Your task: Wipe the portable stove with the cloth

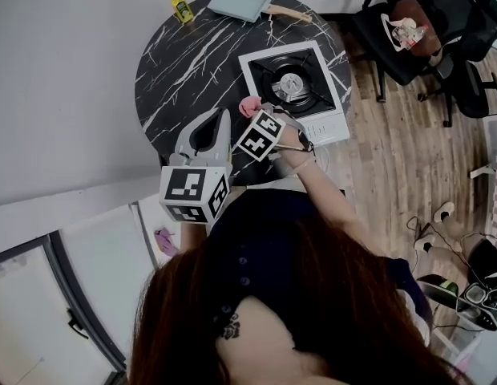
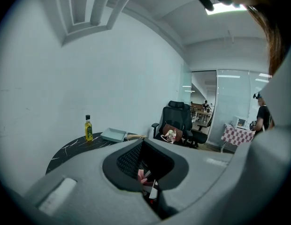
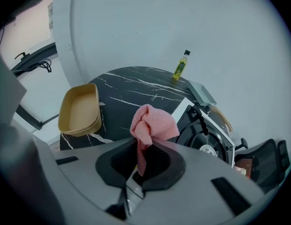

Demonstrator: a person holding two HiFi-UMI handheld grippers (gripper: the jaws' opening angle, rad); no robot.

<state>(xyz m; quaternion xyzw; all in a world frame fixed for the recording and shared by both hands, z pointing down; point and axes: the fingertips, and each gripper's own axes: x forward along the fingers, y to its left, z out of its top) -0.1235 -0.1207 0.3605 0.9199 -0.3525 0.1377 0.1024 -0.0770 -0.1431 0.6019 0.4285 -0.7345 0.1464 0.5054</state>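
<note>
Right gripper [image 3: 145, 146]: we see its jaws clamped on the pink cloth [image 3: 153, 122], which bunches above them, just beside the near left corner of the portable stove [image 1: 329, 123] on the black marbled table [image 1: 184, 62]. Left gripper [image 1: 221, 120] (at the table's near edge): jaws drawn together, holding nothing.

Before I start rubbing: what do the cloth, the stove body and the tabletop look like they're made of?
Cloth: pink, soft knit or waffle-weave fabric, judging by its nubby texture and limp bunching.
Stove: white, smooth, flat-panelled body, likely painted or enamelled sheet metal.
Tabletop: black with thin white veins and a marble look. It could be stone or a printed laminate; I can't tell which.
</note>
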